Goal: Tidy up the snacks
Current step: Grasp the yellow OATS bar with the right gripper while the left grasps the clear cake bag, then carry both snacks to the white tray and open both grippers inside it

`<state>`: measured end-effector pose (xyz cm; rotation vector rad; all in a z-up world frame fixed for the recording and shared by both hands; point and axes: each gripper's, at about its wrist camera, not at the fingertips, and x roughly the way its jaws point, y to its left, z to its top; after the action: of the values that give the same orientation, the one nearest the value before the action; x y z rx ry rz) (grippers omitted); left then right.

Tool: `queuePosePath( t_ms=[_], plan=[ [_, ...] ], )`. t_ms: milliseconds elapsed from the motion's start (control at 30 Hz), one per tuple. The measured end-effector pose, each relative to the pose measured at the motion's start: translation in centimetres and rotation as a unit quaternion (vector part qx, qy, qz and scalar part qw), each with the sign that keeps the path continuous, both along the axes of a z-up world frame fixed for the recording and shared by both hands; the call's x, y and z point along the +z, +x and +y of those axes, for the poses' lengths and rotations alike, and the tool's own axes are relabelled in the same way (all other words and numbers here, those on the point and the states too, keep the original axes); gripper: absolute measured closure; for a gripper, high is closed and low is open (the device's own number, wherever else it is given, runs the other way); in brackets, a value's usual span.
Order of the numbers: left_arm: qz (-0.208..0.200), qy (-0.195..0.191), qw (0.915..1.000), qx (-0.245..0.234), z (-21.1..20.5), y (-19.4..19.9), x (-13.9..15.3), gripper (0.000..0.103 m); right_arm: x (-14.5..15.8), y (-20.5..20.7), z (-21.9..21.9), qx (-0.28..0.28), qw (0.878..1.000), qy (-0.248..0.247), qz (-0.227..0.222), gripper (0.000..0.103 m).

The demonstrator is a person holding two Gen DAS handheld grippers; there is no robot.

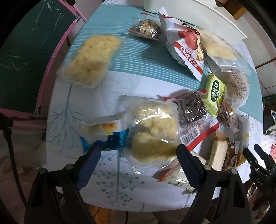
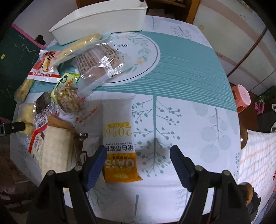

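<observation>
Left wrist view: the left gripper [image 1: 138,151] is spread wide with nothing pinched, pointing down at the table, and a clear bag of pale crumbly cake [image 1: 153,131] lies right between its blue padded fingers [image 1: 89,160]. Just left of that cake bag sits a blue and white packet [image 1: 105,136], to its right a dark brownie-looking snack [image 1: 192,107] in crinkly film and a green packet [image 1: 214,93], and beyond it a second cake bag [image 1: 91,60] well apart on the teal stripes of the tablecloth [image 1: 141,62]. Farther still there's a red and white pouch [image 1: 186,51] and the white plastic bin [image 1: 198,15] at the back edge. Right wrist view: the right gripper [image 2: 138,155] is also spread, holding nothing, with a white and orange oat bar wrapper [image 2: 119,137] lying flat just by its left finger. The messy snack pile [image 2: 69,96] is left of that bar, and the bin [image 2: 101,19] is past it.
</observation>
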<state>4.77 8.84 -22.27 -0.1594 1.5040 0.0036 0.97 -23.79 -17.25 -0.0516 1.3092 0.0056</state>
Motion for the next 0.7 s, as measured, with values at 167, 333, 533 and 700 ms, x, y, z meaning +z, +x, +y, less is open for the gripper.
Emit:
queuePosePath(
  t_ms=[167,333,533,700],
  plan=[
    [0.009,0.009,0.9999,0.003,-1.5,0.7,-0.3,0.017,-1.0,0.5,1.3,0.032,0.999,-0.015,0.005,0.027],
    [0.014,0.034,0.9993,0.005,-3.5,2.1,-0.8,0.019,-2.1,0.6,2.3,0.057,0.998,-0.036,0.015,0.035],
    [0.004,0.072,0.9972,-0.022,-5.9,2.5,0.2,0.053,-2.9,0.7,2.2,0.063,0.998,0.001,0.028,0.061],
    [-0.001,0.052,0.9986,-0.009,-6.6,2.4,1.1,0.056,-3.3,0.6,1.2,0.050,0.998,0.018,0.031,0.062]
  ],
)
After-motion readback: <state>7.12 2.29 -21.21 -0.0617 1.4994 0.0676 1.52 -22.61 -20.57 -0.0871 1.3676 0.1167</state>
